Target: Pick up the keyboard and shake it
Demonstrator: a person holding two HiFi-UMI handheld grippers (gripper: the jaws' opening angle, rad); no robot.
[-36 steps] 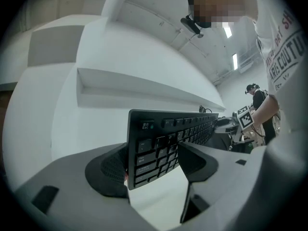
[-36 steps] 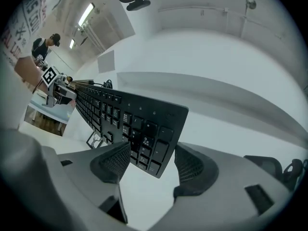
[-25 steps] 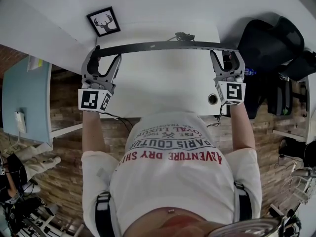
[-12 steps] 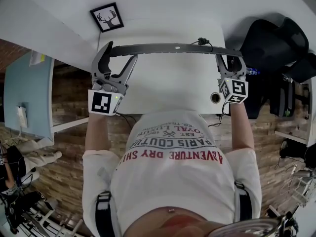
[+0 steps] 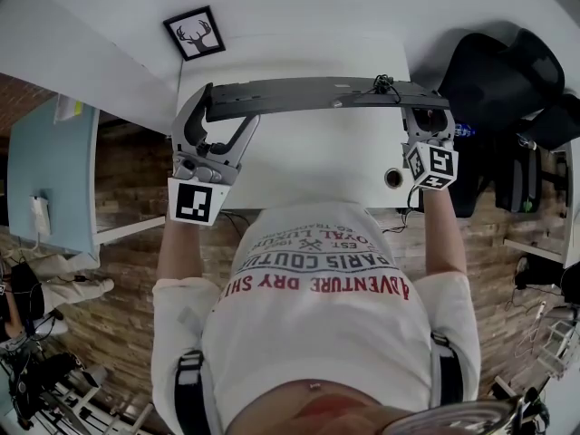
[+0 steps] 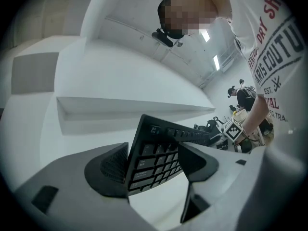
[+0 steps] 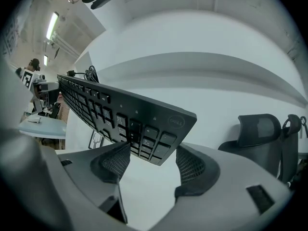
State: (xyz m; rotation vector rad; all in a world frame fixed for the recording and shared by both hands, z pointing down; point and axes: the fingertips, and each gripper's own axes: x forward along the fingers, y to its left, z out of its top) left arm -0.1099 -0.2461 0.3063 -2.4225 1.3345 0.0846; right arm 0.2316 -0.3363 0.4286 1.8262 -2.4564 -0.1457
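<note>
A black keyboard (image 5: 317, 91) hangs in the air over the white desk (image 5: 299, 157), seen nearly edge-on from the head view, its cable bunched (image 5: 385, 83) near the right end. My left gripper (image 5: 224, 110) holds its left end. In the left gripper view the keyboard (image 6: 190, 136) stands tilted between the jaws of the left gripper (image 6: 154, 154), its back against the left pad (image 6: 113, 165). My right gripper (image 5: 426, 114) holds the right end. There the keyboard (image 7: 110, 107) crosses above the jaws of the right gripper (image 7: 153, 152), its corner between the pads.
A framed deer picture (image 5: 192, 33) lies at the desk's far left corner. A cable hole (image 5: 391, 178) sits near the desk's front right. A black office chair (image 5: 498, 71) stands to the right, a pale blue table (image 5: 45, 179) to the left.
The keyboard has tilted and shows more of its face. The left gripper has shifted right and nearer to the person with it. The right gripper has moved only slightly.
</note>
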